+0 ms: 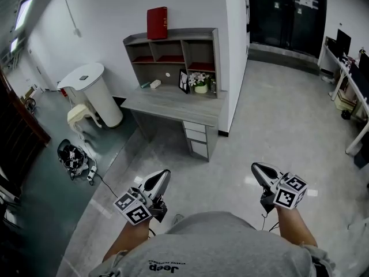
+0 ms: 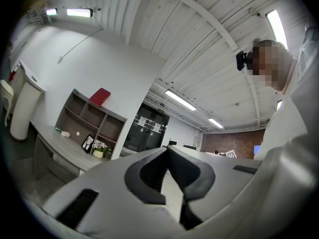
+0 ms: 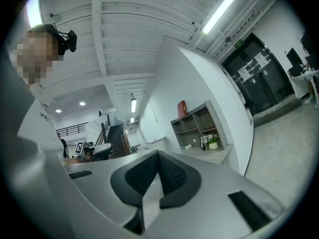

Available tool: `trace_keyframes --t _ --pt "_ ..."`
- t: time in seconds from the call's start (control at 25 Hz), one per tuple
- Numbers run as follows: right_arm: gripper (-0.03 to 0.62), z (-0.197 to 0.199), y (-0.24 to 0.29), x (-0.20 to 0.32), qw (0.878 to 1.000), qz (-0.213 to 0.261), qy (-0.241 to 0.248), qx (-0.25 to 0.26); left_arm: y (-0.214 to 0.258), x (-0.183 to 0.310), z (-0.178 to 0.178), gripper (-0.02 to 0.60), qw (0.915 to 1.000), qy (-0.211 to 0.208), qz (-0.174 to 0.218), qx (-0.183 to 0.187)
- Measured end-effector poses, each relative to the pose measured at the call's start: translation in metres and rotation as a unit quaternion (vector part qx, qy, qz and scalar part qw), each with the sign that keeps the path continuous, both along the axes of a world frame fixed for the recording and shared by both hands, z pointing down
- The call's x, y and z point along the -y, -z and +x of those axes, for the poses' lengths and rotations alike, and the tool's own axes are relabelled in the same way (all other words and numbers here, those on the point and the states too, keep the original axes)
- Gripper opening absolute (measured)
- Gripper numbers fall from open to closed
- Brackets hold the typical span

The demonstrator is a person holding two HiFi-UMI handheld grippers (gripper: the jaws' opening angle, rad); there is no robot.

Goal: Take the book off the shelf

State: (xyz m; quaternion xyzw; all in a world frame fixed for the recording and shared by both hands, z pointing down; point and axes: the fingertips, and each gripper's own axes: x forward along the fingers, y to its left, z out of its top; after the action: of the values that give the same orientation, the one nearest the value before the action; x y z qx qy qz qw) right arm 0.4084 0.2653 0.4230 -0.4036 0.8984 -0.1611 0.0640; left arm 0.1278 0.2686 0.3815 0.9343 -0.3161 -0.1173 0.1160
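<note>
A red book (image 1: 157, 23) stands upright on top of the grey shelf unit (image 1: 214, 51) that sits on a desk (image 1: 173, 105) across the room; it also shows in the left gripper view, red book (image 2: 100, 96), and in the right gripper view, red book (image 3: 182, 108). My left gripper (image 1: 164, 175) and right gripper (image 1: 255, 167) hang low near my body, far from the desk. Both have their tips together and nothing between them, left gripper (image 2: 166, 150) and right gripper (image 3: 158, 154).
On the desk stand a framed picture (image 1: 184, 81) and a pot of flowers (image 1: 200, 83). A white round bin (image 1: 95, 92) and a stool (image 1: 79, 115) are left of the desk. A bag with cables (image 1: 73, 157) lies on the floor at left. Tables stand at the right wall.
</note>
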Motion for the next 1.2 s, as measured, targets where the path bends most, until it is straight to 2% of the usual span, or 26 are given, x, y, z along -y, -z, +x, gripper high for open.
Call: trace_keyframes --t 0.24,0.4,0.6,0.88,1.2 --pt "0.005 -0.003 -0.006 0.023 1.0 -0.008 -0.025 -0.009 -0.007 0.031 -0.008 0.015 0.9997 -0.024 -0.003 -0.007" --pt "0.005 -0.026 -0.004 0.059 0.999 -0.008 -0.039 -0.024 -0.014 0.07 -0.036 0.015 0.9992 -0.034 -0.003 -0.019" --pt "0.006 -0.088 0.005 0.129 0.999 0.001 -0.039 -0.033 -0.016 0.14 -0.089 0.015 0.9986 -0.04 -0.001 -0.034" --pt "0.006 -0.187 0.03 0.226 0.998 0.015 -0.023 -0.059 -0.006 0.231 -0.172 0.015 0.9984 -0.043 0.017 -0.032" --pt "0.006 -0.262 0.039 0.321 0.998 0.022 -0.016 -0.064 -0.006 0.312 -0.253 0.016 0.9989 -0.03 0.016 -0.032"
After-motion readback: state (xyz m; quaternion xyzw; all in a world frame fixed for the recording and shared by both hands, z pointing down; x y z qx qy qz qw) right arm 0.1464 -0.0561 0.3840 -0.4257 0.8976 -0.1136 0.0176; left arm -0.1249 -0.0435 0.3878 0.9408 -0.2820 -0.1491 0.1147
